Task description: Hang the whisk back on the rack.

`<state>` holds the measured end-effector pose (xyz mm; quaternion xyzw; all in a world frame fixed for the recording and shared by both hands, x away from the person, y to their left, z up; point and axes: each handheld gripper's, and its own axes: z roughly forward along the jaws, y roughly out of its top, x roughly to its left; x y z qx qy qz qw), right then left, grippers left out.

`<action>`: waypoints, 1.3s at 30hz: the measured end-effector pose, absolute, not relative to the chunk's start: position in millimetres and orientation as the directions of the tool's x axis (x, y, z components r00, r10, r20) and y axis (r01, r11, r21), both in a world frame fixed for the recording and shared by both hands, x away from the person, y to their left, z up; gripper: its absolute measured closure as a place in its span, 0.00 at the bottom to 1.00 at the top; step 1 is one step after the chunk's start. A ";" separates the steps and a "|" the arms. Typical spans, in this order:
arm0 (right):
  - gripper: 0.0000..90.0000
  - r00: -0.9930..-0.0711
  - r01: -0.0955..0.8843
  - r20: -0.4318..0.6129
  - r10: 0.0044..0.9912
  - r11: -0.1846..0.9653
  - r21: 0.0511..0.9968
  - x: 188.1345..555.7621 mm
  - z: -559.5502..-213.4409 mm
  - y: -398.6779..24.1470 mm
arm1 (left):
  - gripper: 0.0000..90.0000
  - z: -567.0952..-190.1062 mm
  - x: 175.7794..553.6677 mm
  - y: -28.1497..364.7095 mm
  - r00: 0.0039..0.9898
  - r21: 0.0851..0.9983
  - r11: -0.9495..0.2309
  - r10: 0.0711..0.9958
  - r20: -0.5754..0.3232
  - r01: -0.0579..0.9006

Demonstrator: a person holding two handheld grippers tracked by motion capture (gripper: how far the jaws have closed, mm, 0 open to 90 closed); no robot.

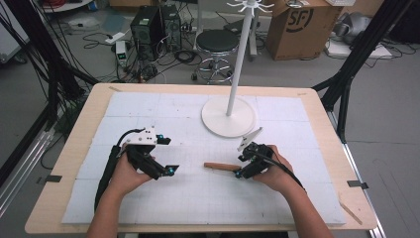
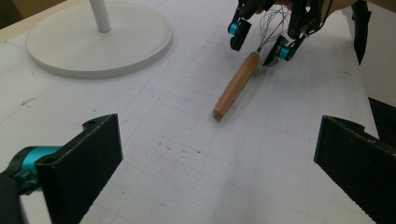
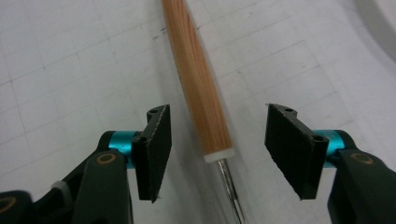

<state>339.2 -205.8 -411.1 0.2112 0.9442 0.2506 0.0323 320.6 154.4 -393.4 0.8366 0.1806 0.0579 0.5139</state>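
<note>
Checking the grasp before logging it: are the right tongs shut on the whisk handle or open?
Open. In the right gripper view the right tongs straddle the whisk's wooden handle, with white mat visible between each jaw and the wood.

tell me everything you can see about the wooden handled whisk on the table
The whisk has a round, light-brown wooden handle with visible grain, tapering slightly, ending in a pale collar where thin metal wires emerge. It lies flat on the white gridded mat, in front of the white stand base, its handle end pointing toward the left hand-held gripper. The right hand-held gripper has its open jaws on either side of the collar end, not touching it. The wire loops sit under that gripper, partly hidden.
</note>
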 end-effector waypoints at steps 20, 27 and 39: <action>0.82 -0.911 0.382 0.031 0.411 0.814 0.438 339.0 -413.4 -201.0 | 0.02 -393.5 320.3 155.1 0.925 0.879 -0.408 0.369 -0.087 0.245; 0.82 -0.891 0.392 0.070 0.448 0.685 0.614 340.4 -382.2 -226.9 | 0.02 -393.5 320.7 155.4 0.925 0.879 -0.408 0.370 -0.085 0.245; 0.82 -0.889 0.342 0.075 0.451 0.547 0.764 348.2 -325.9 -244.8 | 0.02 -393.0 320.3 155.8 0.925 0.880 -0.407 0.371 -0.085 0.244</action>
